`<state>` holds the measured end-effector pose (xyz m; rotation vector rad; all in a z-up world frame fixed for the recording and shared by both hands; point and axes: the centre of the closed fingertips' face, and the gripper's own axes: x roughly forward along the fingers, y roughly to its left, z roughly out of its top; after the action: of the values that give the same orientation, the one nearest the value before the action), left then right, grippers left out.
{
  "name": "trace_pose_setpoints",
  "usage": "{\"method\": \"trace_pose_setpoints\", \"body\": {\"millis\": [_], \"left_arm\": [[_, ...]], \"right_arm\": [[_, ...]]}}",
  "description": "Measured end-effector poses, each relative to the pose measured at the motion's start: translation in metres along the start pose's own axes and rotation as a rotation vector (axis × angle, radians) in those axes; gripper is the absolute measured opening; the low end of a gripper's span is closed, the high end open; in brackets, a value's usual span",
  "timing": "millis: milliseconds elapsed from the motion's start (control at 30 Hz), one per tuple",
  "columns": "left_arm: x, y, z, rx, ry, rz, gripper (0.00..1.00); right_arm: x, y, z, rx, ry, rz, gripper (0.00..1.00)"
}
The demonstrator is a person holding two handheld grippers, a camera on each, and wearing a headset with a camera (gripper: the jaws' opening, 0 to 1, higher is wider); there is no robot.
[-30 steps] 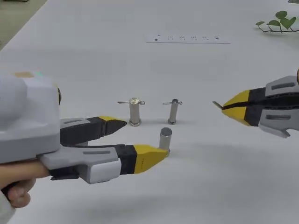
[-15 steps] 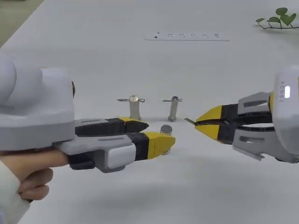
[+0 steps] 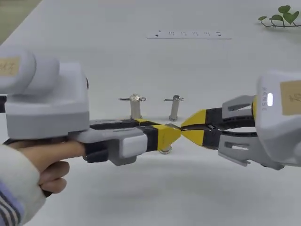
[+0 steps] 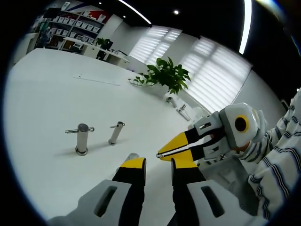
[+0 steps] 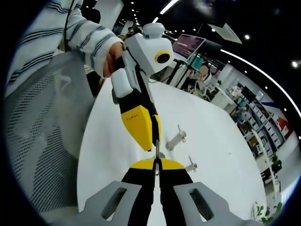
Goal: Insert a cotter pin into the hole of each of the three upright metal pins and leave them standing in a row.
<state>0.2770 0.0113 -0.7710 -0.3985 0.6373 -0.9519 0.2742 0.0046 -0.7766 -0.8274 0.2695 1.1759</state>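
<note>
- Head view: over the last second the right tongs (image 3: pixel 184 128) have swung in from the right. They now meet the left tongs (image 3: pixel 165 130) tip to tip, just above the front pin (image 3: pixel 164 150). Only the pin's flared foot peeks out below the yellow tips.
- The right tongs are clamped on a cotter (image 5: pixel 157 151), a thin bright wire poking straight out ahead of the closed jaws.
- The left tongs' jaws stand apart in the left gripper view, with the front pin's round top at one jaw's tip. To my eye they are steadying it rather than squeezing.
- So the last insertion looks about to begin. I can't see the hole from here.
- The back-left pin (image 3: pixel 135 109) and back-right pin (image 3: pixel 174 110) stand side by side, both already cross-pinned near the top. The front pin sits forward of them, so lining up the row remains.
- The pins are short satin-grey steel cylinders with wider feet. The tong tips are yellow wedges and look like plastic. The table (image 3: pixel 197 188) is smooth matte white.
</note>
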Motion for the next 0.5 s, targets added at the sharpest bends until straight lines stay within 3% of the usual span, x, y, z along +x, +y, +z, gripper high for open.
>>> {"method": "trace_pose_setpoints", "body": {"millis": [500], "left_arm": [[0.0031,-0.0021,-0.0005,-0.058,0.000,0.002,0.04]], "right_arm": [[0.0026,0.0024,0.0034,-0.030,-0.007,0.015,0.02]]}}
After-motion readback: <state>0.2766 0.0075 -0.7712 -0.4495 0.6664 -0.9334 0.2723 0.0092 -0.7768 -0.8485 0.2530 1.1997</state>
